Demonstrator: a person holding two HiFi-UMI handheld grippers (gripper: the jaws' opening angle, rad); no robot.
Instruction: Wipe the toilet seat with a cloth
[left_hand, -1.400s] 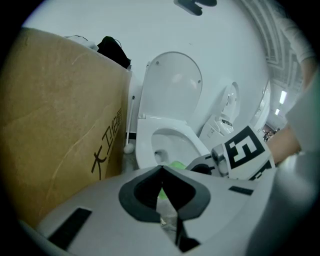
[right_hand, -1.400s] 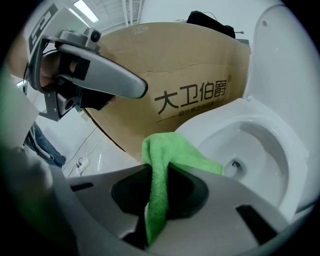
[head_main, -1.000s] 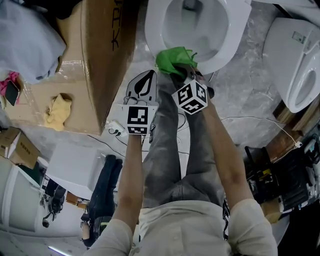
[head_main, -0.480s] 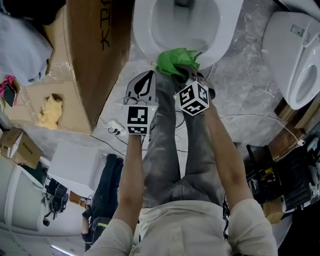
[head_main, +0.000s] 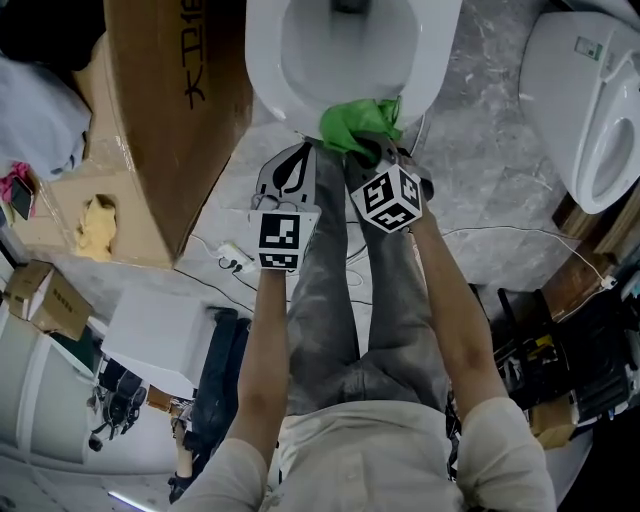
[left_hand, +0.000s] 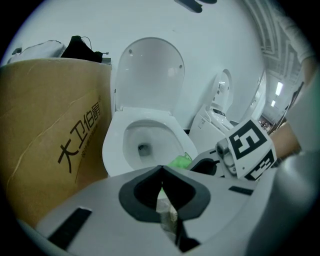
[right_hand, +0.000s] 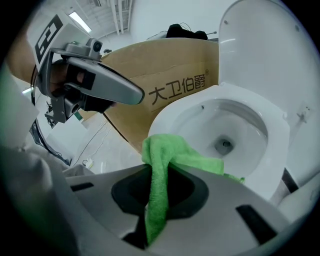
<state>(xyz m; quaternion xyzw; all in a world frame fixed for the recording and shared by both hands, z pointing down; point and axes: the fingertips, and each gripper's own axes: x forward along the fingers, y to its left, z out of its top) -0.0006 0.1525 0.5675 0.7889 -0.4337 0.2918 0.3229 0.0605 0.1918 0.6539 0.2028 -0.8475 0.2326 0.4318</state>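
Observation:
A white toilet with its lid raised shows its seat (head_main: 270, 85) at the top of the head view, also the toilet seat (right_hand: 170, 112) and the toilet seat (left_hand: 112, 145). My right gripper (head_main: 372, 150) is shut on a green cloth (head_main: 355, 120), which lies on the seat's front rim. The green cloth (right_hand: 162, 165) runs down between the jaws in the right gripper view. My left gripper (head_main: 293, 165) hangs just short of the seat, to the left of the right one, its jaws shut with nothing between them. A bit of the green cloth (left_hand: 180, 161) shows past it.
A large brown cardboard box (head_main: 175, 100) stands close on the toilet's left. A second white toilet (head_main: 585, 110) stands at the right. Cables (head_main: 235, 262) lie on the marble floor beneath my arms. Clutter fills the lower left and right.
The head view has shifted so that the toilet and box sit further left. The green cloth and right gripper keep their place on the seat's front rim. The left gripper holds still.

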